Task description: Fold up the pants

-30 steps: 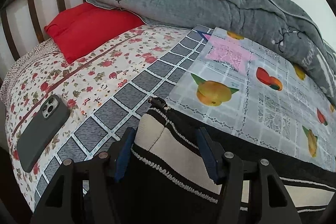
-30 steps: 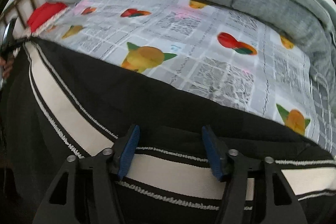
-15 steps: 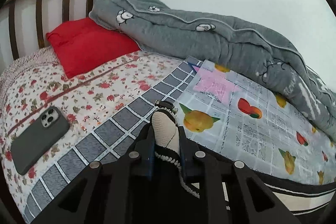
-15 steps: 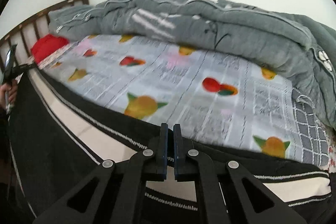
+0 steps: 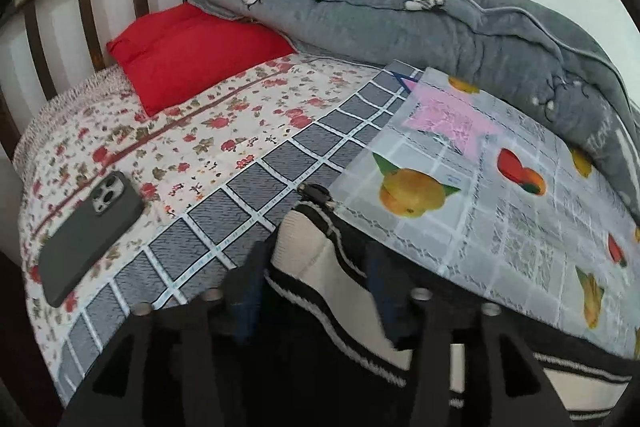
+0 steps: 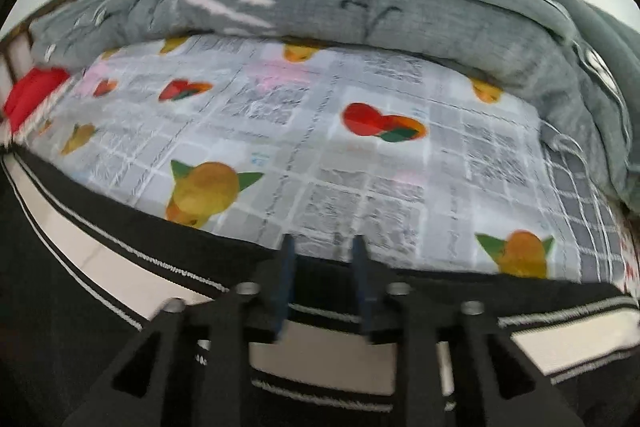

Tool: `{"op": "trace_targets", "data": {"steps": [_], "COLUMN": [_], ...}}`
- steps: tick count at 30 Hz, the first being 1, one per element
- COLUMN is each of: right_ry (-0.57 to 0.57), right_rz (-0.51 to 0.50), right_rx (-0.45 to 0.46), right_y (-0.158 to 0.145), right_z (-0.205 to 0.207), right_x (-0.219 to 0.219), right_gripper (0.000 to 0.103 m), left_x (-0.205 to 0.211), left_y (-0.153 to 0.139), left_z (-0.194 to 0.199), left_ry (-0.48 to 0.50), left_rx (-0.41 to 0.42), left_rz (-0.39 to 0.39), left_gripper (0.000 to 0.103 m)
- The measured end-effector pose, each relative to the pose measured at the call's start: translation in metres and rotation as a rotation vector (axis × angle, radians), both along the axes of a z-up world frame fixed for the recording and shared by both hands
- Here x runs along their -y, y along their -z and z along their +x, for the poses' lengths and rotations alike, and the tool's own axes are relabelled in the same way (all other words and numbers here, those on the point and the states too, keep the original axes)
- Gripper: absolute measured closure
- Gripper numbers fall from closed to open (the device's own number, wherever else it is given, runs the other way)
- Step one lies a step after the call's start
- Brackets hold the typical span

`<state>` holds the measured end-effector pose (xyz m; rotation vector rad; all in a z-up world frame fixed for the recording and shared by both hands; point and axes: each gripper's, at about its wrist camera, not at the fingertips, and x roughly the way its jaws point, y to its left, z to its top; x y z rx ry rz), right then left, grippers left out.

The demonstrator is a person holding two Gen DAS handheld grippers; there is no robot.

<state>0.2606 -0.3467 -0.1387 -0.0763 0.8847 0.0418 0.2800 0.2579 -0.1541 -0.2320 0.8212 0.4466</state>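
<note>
Two hand-held grippers are showing at the bottom of each wrist view. The left gripper (image 5: 316, 283) is displaying a matte black frame built of angular struts with triangular cut-outs, with round silver screw heads sitting in a row across the struts. Its two fingers (image 5: 248, 291) are wearing flat dark-blue pads. The right gripper (image 6: 324, 279) is showing the same black struts, the same row of silver screws and matching blue-padded fingers (image 6: 286, 279), slightly blurred. A pale rectangular patch is appearing on each frame's right-hand strut; any marking on it is too blurred to read.
</note>
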Motion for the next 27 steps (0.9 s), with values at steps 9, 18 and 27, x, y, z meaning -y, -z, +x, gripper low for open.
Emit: {"op": "trace_targets", "data": {"steps": [9,18,27], "right_ry": [0.264,0.371,0.369], "right_rz": [-0.105,-0.058,-0.11], "right_rx": [0.123,0.022,0.037], "right_y": [-0.04,-0.002,-0.011], "right_z": [-0.07,-0.063,-0.085], "right_x": [0.112,0.165,0.141], "right_gripper": [0.038,0.06,0.052], "left_x": [0.027,0.06,0.027], "left_y": [-0.02,-0.029,-0.024], "left_z": [-0.02,-0.035,-0.068], "left_ry": [0.072,0.104,0.049], "left_rx": [0.032,0.033,0.017], "left_rz": [0.002,-0.039,-0.031], "left_gripper": [0.043,0.043,0.043]}}
